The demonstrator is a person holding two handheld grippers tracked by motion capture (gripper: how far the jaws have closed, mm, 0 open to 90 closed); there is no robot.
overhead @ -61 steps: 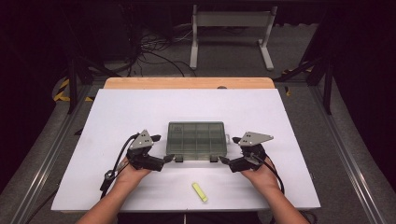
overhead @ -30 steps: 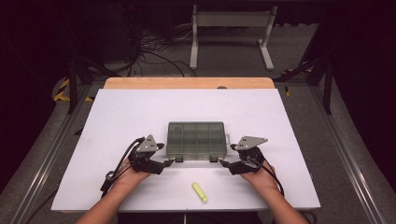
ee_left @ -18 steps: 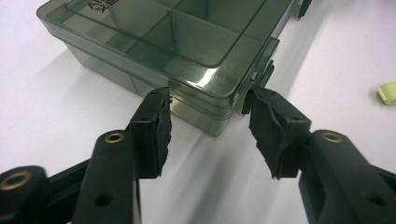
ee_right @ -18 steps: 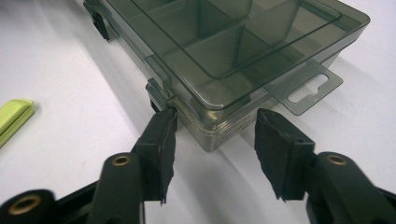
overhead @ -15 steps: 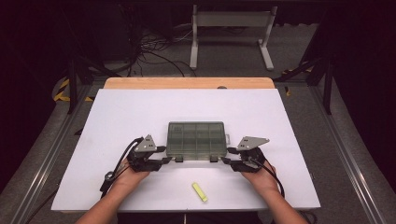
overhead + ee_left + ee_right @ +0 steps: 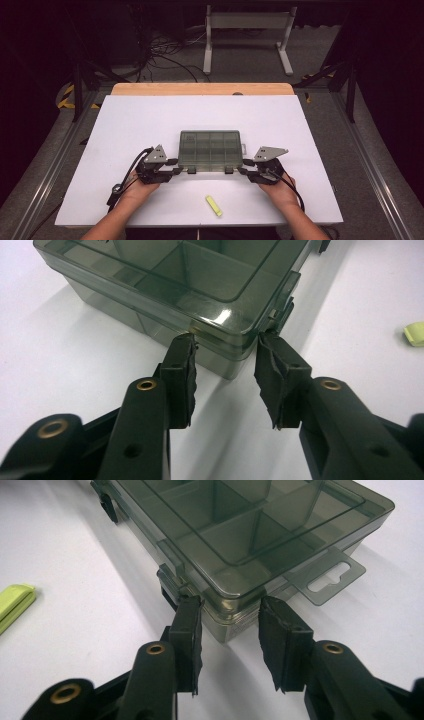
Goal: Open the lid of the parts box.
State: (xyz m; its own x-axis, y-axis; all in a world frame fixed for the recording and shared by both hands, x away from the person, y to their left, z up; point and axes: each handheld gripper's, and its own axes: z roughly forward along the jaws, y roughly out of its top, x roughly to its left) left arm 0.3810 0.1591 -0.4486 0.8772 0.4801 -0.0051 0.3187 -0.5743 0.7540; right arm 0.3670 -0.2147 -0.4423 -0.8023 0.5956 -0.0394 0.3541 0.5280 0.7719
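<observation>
Smoky plastic compartment box (image 6: pixel 210 148) lies closed near the table's (image 6: pixel 125 130) middle. Left gripper (image 6: pixel 225 352) and right gripper (image 6: pixel 230 607) have just been closing, pads pinching its near corners. Looks light, stiff, slick; corner grips seem soundest.

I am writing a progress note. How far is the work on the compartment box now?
Done: the left gripper and right gripper have reached the near corners of the closed compartment box, and their jaws have just been closing on them. In hand: gripping both corners. Left: moving or opening it; the lid is still down.
</observation>
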